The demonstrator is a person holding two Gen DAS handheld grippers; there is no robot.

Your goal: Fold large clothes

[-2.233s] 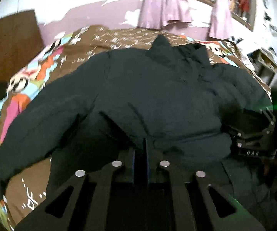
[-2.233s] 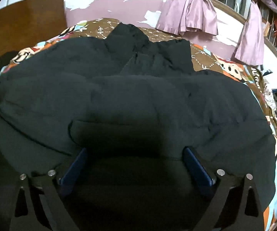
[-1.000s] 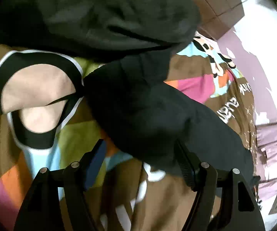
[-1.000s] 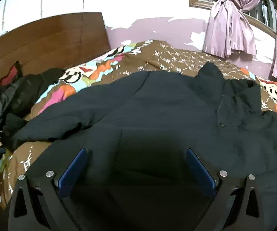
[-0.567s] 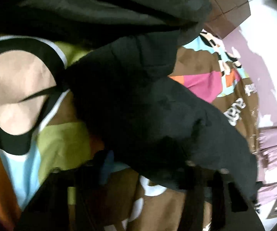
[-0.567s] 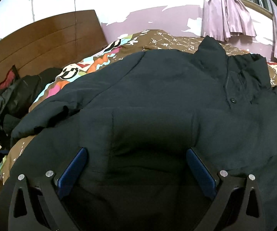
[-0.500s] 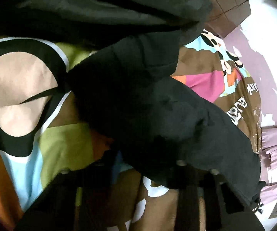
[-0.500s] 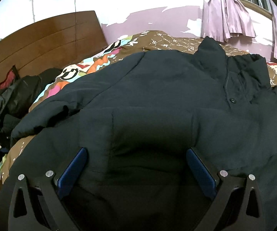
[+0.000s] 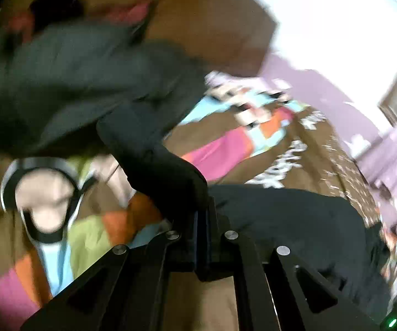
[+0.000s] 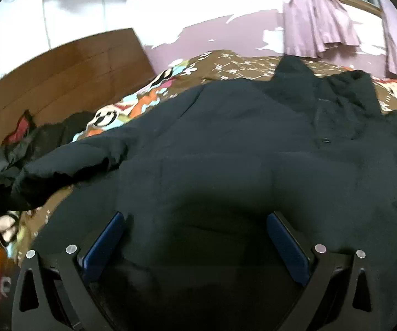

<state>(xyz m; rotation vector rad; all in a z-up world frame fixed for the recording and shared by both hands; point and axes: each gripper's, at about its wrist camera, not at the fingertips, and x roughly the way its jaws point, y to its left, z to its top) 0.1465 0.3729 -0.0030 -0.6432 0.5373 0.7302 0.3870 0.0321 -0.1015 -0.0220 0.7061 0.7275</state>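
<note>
I am looking first at the far left of the bedspread (image 9: 93, 234), where my left gripper (image 9: 204, 220) is now pinching the cuff end of the jacket's left sleeve (image 9: 154, 154). A second ago its jaws were standing wide around that cuff; they have since clamped fully onto the fabric, and the sleeve is rising off the cartoon-print bedspread, with heavy blur across the view. I am reading that as the sleeve fold getting under way: the grip is made, and the sleeve can be carried in over the body of the garment.

Moving right along the bedspread, the dark padded jacket (image 10: 240, 143) is lying spread flat, front up, collar pointing toward the purple curtains (image 10: 317, 19), its left sleeve trailing out toward a heap of dark clothes (image 10: 32, 140) by the wooden headboard (image 10: 60, 74).

Further right, my right gripper (image 10: 195, 237) is hanging wide over the jacket's lower body, its blue pads (image 10: 104, 242) apart and holding nothing, much as it was a second ago. I am judging it ready to steady the hem.
</note>
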